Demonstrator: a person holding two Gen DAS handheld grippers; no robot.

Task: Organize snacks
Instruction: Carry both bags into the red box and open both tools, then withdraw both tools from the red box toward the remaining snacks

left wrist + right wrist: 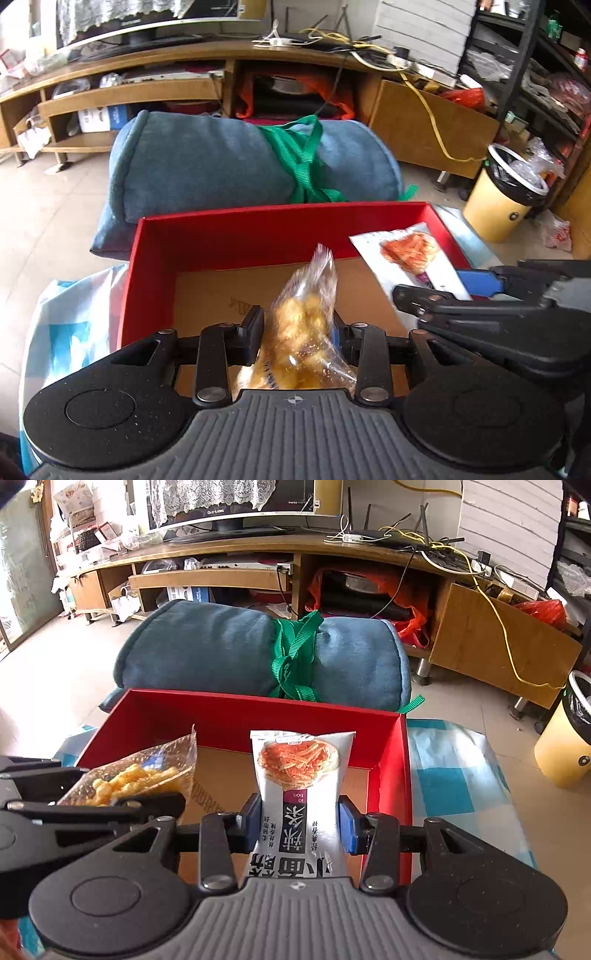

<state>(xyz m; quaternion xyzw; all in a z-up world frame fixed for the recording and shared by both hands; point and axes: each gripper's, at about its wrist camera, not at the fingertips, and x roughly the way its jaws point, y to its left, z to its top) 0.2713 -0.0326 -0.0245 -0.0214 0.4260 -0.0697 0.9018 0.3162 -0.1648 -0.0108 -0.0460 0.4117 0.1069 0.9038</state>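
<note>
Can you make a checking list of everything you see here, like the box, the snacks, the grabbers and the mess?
Surface: checked blue-and-white cloth under the red box.
Job's things: clear bag of yellow puffs; white packet; both held over the box, whose cardboard floor is bare.
Clutter: nothing seen in the box.
Grippers: left gripper shut on the puffs; right gripper shut on the packet.
Cables: yellow cable hanging off the TV stand, more wires on top.
Surroundings: blue cushion roll tied with green strap, yellow bin, tiled floor.
</note>
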